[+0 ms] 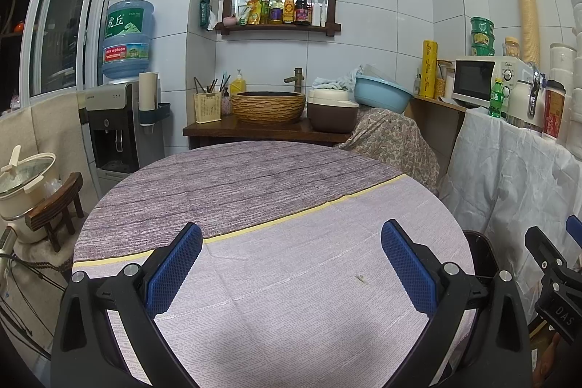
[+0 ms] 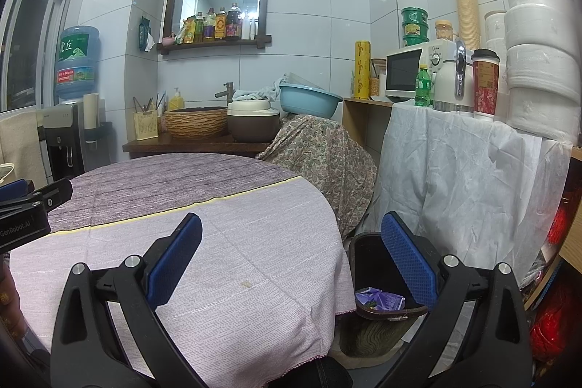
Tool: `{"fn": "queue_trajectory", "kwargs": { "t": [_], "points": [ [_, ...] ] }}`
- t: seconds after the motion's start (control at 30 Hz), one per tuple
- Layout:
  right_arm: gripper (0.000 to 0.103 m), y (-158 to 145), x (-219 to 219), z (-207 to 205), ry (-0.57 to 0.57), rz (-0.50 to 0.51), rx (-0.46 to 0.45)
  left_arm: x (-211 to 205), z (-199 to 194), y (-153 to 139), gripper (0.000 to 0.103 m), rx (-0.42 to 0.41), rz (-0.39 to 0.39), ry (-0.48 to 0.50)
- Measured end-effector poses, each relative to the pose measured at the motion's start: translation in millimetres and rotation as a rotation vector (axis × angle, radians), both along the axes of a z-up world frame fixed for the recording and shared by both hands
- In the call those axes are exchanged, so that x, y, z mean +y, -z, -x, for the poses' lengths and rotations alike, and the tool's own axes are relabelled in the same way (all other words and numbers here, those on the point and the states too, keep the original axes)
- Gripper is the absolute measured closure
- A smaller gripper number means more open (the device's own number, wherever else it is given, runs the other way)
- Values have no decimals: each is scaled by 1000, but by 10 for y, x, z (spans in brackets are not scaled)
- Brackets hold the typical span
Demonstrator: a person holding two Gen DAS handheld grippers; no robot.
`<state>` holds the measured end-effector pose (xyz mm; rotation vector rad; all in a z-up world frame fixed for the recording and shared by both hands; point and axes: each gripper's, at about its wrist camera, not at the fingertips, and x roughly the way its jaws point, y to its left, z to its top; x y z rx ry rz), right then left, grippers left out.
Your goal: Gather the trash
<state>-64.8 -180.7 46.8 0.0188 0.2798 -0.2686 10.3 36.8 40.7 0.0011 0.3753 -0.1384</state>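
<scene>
A round table [image 1: 276,297] under a purple-grey cloth fills the left wrist view; it also shows in the right wrist view [image 2: 203,206]. A small crumb-like speck [image 1: 360,279] lies on the cloth, seen also in the right wrist view [image 2: 246,284]. A dark trash bin [image 2: 367,257] stands on the floor at the table's right edge, with a purple wrapper [image 2: 380,300] inside. My left gripper [image 1: 291,266] is open and empty above the table. My right gripper [image 2: 291,260] is open and empty, over the table's right edge and the bin.
A water dispenser [image 1: 116,119] stands at the far left, a sink counter [image 1: 269,130] behind the table. A white-draped shelf [image 2: 473,170] with a microwave [image 2: 411,71], bottles and paper rolls is at the right. A pot on a stool [image 1: 25,184] sits left.
</scene>
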Motion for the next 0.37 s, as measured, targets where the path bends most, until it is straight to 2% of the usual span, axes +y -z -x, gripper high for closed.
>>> {"fn": "queue_trajectory", "kwargs": {
  "t": [0.37],
  "points": [
    [6, -4, -10, -1, 2, 0, -1, -7, -3, 10, 5, 1, 0, 0]
  ]
}}
